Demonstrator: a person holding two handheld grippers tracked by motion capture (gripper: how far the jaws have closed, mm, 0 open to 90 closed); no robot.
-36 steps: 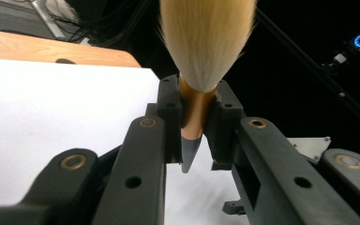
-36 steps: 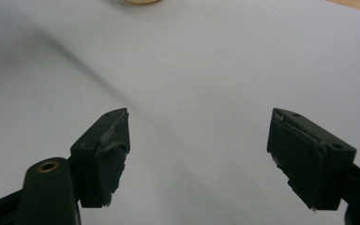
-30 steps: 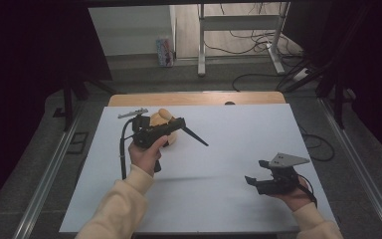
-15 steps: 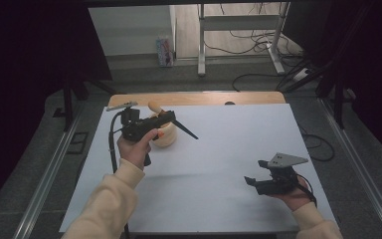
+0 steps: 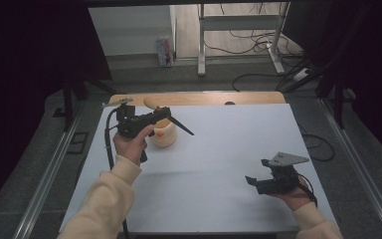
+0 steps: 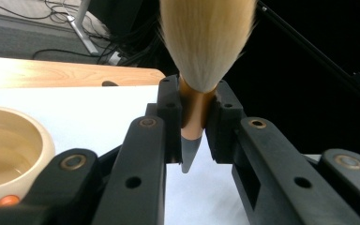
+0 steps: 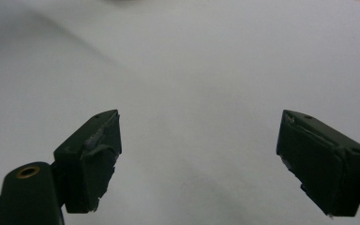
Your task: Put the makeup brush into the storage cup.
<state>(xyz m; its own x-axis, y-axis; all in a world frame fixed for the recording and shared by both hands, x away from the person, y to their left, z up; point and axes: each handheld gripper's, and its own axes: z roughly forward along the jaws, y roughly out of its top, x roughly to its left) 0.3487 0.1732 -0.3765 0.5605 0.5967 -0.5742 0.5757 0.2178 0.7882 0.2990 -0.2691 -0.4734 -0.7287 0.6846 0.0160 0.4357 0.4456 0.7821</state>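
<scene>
My left gripper (image 5: 163, 114) is shut on a brush (image 5: 175, 123) above the white sheet's far left part. In the left gripper view its jaws clamp the brush's copper collar (image 6: 194, 105), with cream bristles (image 6: 206, 37) above and the dark pointed handle below. In the high view the handle points right. A cream bowl (image 5: 163, 135) with something orange at its rim sits just under and right of that hand; its rim is also in the left gripper view (image 6: 26, 140). My right gripper (image 5: 253, 180) rests low at the near right, open; its jaws have just been opening wider, with nothing between them (image 7: 199, 140).
A white sheet (image 5: 229, 149) covers most of the table; a strip of wooden tabletop (image 5: 204, 98) shows at the far edge. Metal rails run along both sides. Beyond the table are a desk frame and cables on the floor.
My left hand has carried the brush a little to the left, so the bowl now shows beside it. The right hand has stayed put.
</scene>
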